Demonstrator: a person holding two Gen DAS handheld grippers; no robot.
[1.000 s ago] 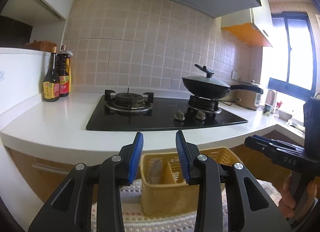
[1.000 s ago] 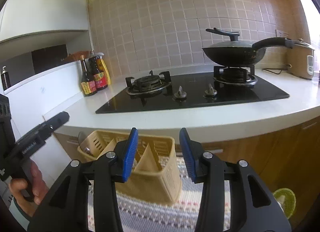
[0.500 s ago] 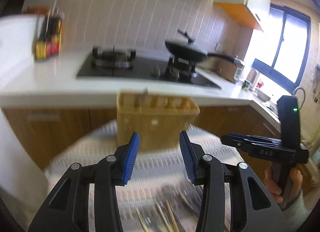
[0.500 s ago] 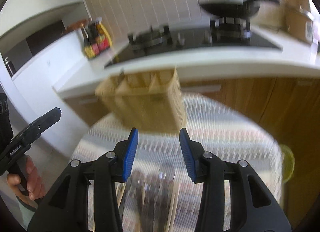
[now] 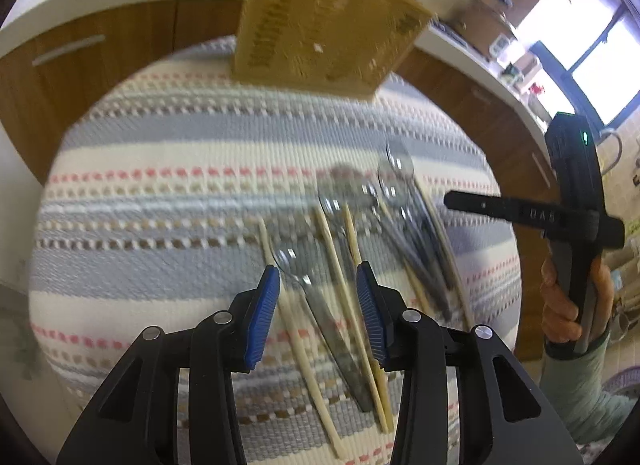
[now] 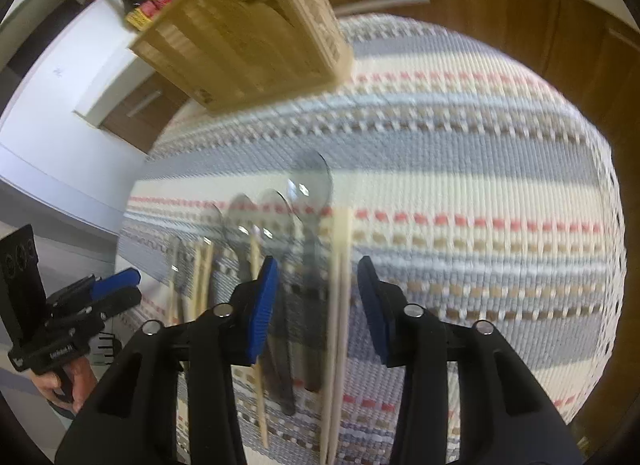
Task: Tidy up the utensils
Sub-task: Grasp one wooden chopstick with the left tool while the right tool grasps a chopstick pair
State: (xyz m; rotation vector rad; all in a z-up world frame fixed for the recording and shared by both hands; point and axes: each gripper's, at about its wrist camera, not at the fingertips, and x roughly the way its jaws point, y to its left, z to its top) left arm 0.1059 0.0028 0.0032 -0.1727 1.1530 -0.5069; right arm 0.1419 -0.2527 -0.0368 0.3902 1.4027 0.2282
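Spoons (image 5: 394,181) and chopsticks (image 5: 336,265) lie scattered on the striped table mat (image 5: 160,169), long axes running away from you, straight ahead under both claws. Your left claw (image 5: 316,305) straddles a spoon, jaws apart, empty; right claw (image 6: 316,301) likewise over chopsticks. Yellow caddy (image 5: 320,21) stands beyond. A second ago both faced the stove; now they're tilted down.

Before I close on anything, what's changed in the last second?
Both grippers tipped down from the stove toward the striped mat. The left gripper now hangs over a spoon and chopsticks, the right gripper over a chopstick pair. Unchanged: both open, holding nothing; the yellow basket stands at the mat's far edge.
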